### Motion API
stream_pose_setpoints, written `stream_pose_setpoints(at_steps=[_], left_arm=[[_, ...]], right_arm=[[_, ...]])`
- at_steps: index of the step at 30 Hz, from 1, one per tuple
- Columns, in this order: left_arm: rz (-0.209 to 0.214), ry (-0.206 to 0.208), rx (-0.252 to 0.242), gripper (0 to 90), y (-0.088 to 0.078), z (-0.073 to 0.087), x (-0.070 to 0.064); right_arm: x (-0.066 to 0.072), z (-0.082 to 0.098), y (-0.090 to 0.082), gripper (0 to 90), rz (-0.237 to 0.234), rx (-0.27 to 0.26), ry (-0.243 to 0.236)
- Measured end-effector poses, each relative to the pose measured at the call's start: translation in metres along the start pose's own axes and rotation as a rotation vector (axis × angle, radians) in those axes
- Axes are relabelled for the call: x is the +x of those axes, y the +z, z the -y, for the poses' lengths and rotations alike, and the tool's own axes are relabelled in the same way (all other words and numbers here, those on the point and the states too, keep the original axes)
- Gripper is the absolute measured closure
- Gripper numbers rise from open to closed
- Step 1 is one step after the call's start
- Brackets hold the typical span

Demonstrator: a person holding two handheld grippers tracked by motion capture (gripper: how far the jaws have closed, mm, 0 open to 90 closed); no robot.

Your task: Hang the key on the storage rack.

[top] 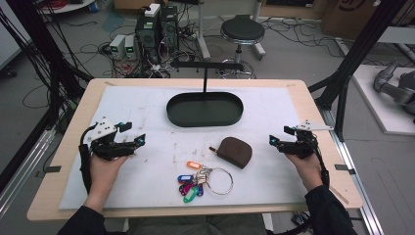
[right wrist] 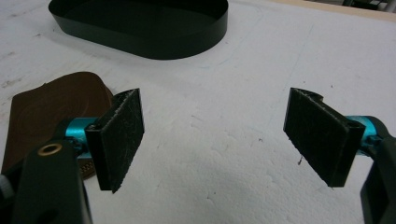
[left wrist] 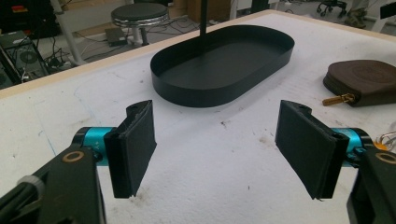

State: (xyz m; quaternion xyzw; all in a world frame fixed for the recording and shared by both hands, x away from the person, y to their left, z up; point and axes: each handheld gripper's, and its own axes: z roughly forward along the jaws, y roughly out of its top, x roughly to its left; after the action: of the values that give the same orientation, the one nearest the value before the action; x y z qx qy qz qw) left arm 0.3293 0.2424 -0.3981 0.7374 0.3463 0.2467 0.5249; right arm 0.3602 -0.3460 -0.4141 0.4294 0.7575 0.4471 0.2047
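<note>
Both grippers are hovering with jaws spread wide, left gripper (top: pixel 131 134) near the table's (top: pixel 73 122) left edge, right gripper (top: pixel 278 139) near the right edge (nothing held); brown pouch (top: pixel 236 151) and key bunch (top: pixel 200 180) are lying toward the near edge, mid-table

Black oval tray (top: pixel 204 109) on a white mat (top: pixel 147 112) — pale wooden table edge (top: pixel 68 132) around it. Brown pouch (top: pixel 235 151) with a brass-coloured zip pull. Key tags (top: pixel 192 183) — orange, blue, purple, green. Gripper pads (left wrist: pixel 135 144) black on turquoise mounts.
</note>
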Motion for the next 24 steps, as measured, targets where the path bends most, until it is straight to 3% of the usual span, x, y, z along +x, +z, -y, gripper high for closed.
stream_pose_setpoints(at_steps=[3, 15, 18, 24], left_arm=[[0.003, 0.005, 0.003, 28.6, 0.000, 0.000, -0.001], [0.016, 0.002, 0.005, 28.6, 0.002, -0.001, -0.003], [0.046, 0.012, 0.003, 29.5, 0.005, -0.004, -0.009], [0.180, 0.040, 0.026, 32.7, 0.024, -0.015, -0.032]], right_arm=[[0.003, 0.000, 0.001, 25.8, -0.018, 0.007, -0.009], [0.016, 0.000, 0.011, 28.7, -0.087, 0.043, -0.042], [0.017, 0.001, 0.013, 28.7, -0.092, 0.051, -0.050], [0.016, 0.000, 0.013, 28.7, -0.094, 0.050, -0.049]])
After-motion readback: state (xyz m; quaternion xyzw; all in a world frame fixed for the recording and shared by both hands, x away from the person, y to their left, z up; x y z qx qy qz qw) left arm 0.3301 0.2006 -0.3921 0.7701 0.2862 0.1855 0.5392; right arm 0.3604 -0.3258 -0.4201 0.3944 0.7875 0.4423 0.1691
